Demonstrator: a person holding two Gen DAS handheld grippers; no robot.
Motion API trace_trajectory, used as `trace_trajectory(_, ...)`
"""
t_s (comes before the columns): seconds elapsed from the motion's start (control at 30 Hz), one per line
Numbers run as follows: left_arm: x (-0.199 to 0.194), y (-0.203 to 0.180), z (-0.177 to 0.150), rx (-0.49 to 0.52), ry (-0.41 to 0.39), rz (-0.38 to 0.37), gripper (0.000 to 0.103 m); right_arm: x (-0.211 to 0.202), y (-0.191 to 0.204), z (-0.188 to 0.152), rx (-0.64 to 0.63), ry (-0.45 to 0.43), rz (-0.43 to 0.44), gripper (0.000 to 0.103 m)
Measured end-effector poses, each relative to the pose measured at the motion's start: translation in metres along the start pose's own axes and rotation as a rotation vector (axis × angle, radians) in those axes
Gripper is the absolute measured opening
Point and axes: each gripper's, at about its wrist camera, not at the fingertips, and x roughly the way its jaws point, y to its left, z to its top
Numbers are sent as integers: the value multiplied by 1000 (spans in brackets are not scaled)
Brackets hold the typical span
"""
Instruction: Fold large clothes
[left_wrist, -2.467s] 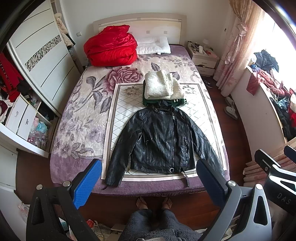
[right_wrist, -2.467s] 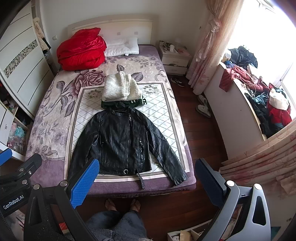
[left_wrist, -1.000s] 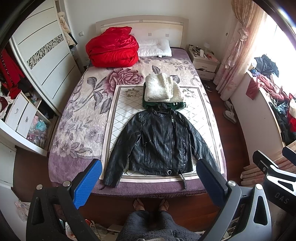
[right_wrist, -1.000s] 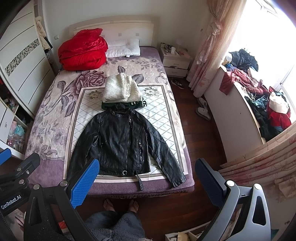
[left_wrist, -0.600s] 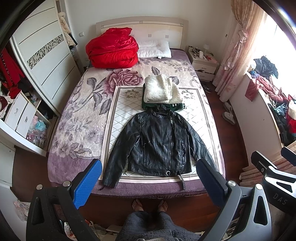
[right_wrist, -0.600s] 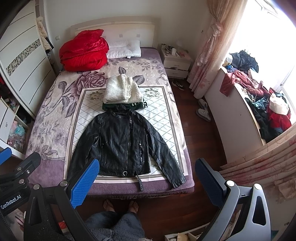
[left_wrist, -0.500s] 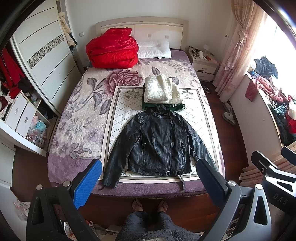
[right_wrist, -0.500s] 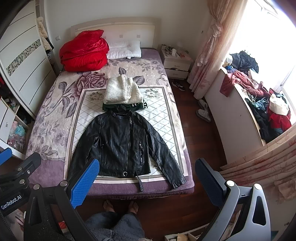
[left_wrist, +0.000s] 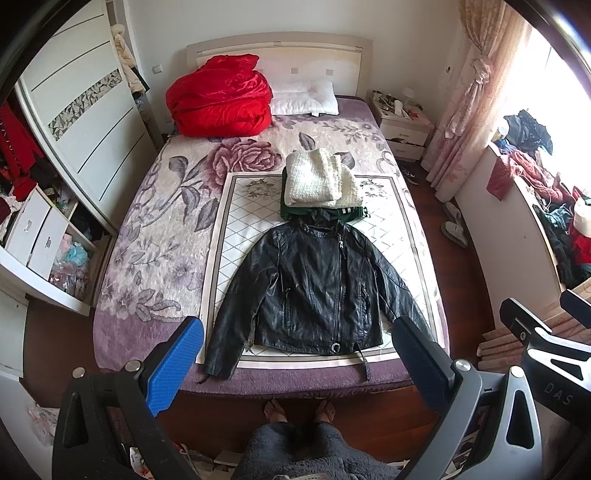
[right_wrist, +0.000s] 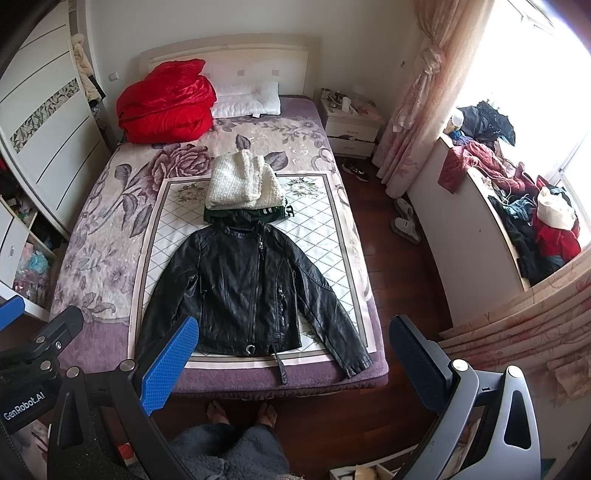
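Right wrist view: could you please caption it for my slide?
Open right claw above a black leather jacket spread flat on the bed.

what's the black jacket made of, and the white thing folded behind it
Jacket: leather or faux leather by its look, a glossy black surface with creased highlights and metal zips. White garment: a thick, nubbly knit or fleece, matte and fuzzy; which one is unclear.

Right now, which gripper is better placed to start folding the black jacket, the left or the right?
Neither clearly: the left gripper and the right gripper are both open and hang high above the black jacket. Each would suit the sleeve on its own side; the left could start with the left sleeve.
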Motion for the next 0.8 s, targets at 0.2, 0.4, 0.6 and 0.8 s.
trace_trajectory(0.2, 49, 12, 16, 55, -80, 51, 103, 27, -1, 17, 59, 18, -53, 103)
trace_trajectory(0.4, 154, 15, 19, 85, -111, 172, 103, 146, -33, 0, 258, 82, -85, 103)
trace_trajectory(0.6, 282, -7, 7, 51, 64, 204, 103, 327, -113, -75, 598, 306, 40, 54)
trace_trajectory(0.8, 400, -32, -38, 65, 207, 283, 103, 521, -162, -206, 1049, 499, 303, 61)
